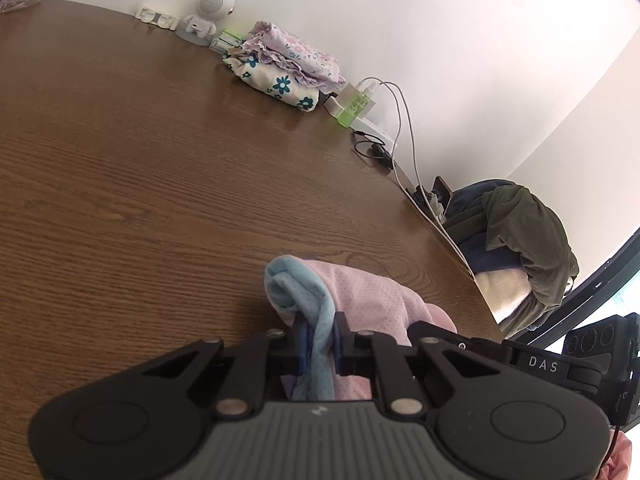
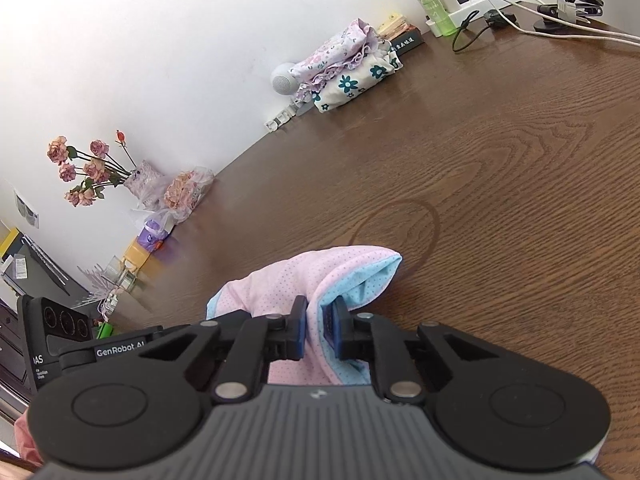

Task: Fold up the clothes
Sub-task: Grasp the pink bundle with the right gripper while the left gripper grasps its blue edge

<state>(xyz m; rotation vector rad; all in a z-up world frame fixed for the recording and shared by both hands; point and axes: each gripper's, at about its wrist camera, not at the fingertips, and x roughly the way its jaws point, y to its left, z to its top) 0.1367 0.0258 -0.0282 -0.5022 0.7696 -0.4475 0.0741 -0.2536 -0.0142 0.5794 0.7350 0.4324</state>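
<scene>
- Left gripper (image 1: 319, 342): at the lower centre of the left wrist view, its two dark fingers (image 1: 297, 346) are pinched together on the blue-edged hem of a pink garment (image 1: 372, 300); the cloth passes between the pads and bunches up just beyond them.
- Right gripper (image 2: 316, 330): at the lower centre of the right wrist view, its fingers (image 2: 298, 330) are likewise clamped on the garment, where pink dotted cloth meets a light-blue lining.
- The garment: a small pink piece with fine dots and light-blue trim, lying low in both frames, its far end resting on the tabletop (image 1: 140, 184) and its near end caught in both grippers.
- The second device appears at the lower right edge of the left wrist view and at the lower left edge of the right wrist view, so the two grippers sit just beside each other.
- Tabletop: brown wood grain, filling the middle of both frames; a faint ring mark (image 2: 396, 236) shows just beyond the garment in the right wrist view.
- Stack of folded floral clothes (image 1: 280, 66): upper centre of the left wrist view, against the white wall.
- Beside the stack: a white round speaker figure (image 1: 208, 10), a green bottle (image 1: 354, 110) and white charging cables (image 1: 404, 120).
- Dried roses (image 2: 84, 170): left of the right wrist view, by the wall.
</scene>
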